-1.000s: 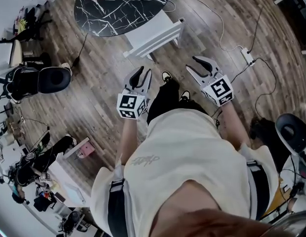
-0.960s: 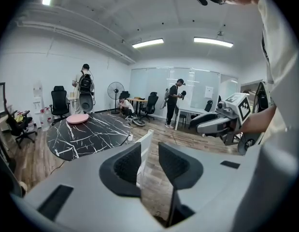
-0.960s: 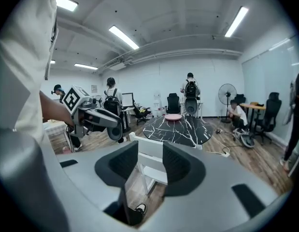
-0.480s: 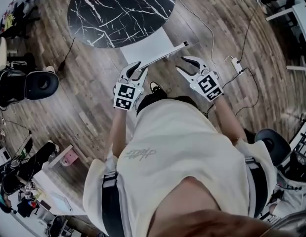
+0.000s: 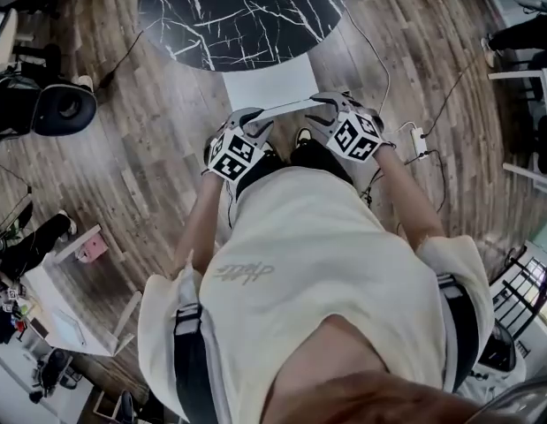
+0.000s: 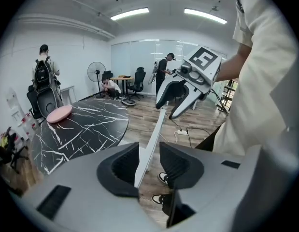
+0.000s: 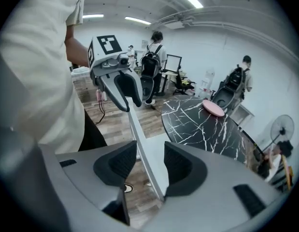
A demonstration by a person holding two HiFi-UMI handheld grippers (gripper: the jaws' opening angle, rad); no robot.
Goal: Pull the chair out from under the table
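Since a second earlier, both grippers had come down and forward to the back of the white chair [image 5: 269,84], which stood with its seat tucked under the near edge of the black marbled table [image 5: 238,11], its top rail towards the person.

The left gripper [image 6: 149,164] had just been opening its jaws; they stood partly apart with the rail running up between them. The rail lay close against one pad, though contact was hard to judge, and clear of the other.

The right gripper [image 7: 150,166] had also just been opening; its jaws stood wide, the rail between them with a gap on each side, so neither claw gripped anything.

The head view showed both grippers side by side on the rail and a power strip [image 5: 417,138] on the wood floor; only the gripper views showed a pink plate [image 6: 59,114] on the table and people [image 7: 154,57] standing further off in the room.
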